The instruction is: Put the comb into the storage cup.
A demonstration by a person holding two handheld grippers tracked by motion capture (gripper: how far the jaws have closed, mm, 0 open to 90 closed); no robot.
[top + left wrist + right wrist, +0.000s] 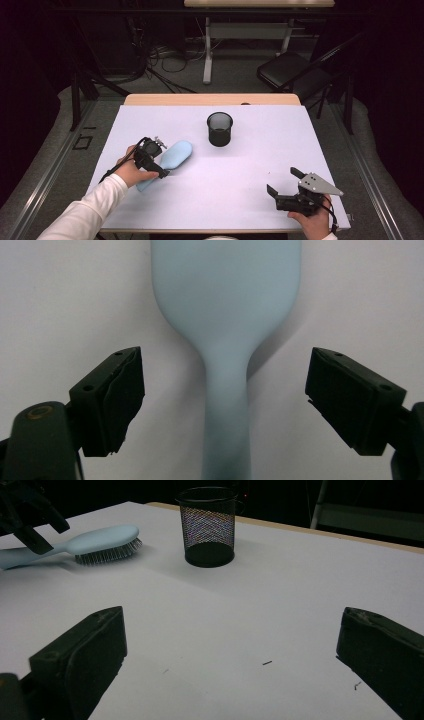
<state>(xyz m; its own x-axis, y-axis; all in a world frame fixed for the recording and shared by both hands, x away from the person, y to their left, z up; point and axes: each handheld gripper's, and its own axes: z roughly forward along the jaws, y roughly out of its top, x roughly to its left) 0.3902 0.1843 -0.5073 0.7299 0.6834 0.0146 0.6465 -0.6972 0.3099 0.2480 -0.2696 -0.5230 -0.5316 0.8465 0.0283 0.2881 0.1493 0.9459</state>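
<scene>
Left claw, jaws wide and holding nothing, straddles the pale blue plastic hairbrush at its handle. For a sound grip, close squarely on the neck; right claw, open and empty, waits well apart from the brush.

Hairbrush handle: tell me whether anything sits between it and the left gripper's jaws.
Nothing visible does. In the left gripper view the pale blue hairbrush lies on the white table, its handle between the open jaws of the left gripper, with bare table in the gap on each side.
</scene>
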